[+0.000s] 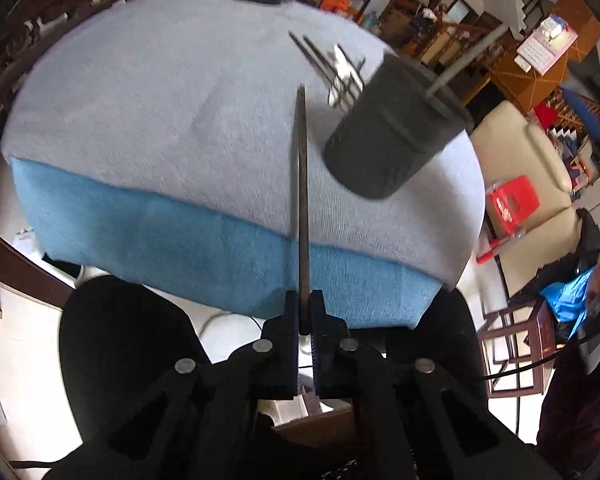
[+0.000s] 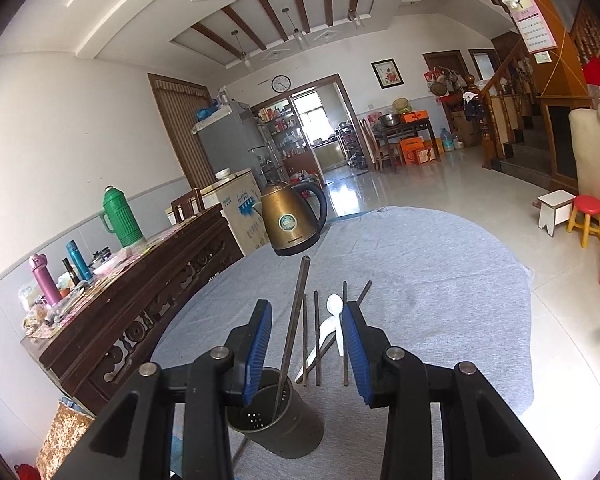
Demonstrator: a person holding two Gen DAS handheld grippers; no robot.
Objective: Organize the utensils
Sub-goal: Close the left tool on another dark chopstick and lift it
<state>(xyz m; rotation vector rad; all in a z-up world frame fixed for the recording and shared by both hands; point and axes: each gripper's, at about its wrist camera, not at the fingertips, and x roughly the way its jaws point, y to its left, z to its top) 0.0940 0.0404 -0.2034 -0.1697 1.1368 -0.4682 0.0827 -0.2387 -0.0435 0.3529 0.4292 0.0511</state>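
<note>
While left tongs (image 1: 305, 320) clamp a chopstick (image 1: 300, 200), right tongs (image 2: 306, 340) gape empty.

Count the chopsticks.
6 chopsticks: one clamped in the left gripper, one standing in the holder, four lying on the cloth around the white spoon. Blur may hide more.
</note>
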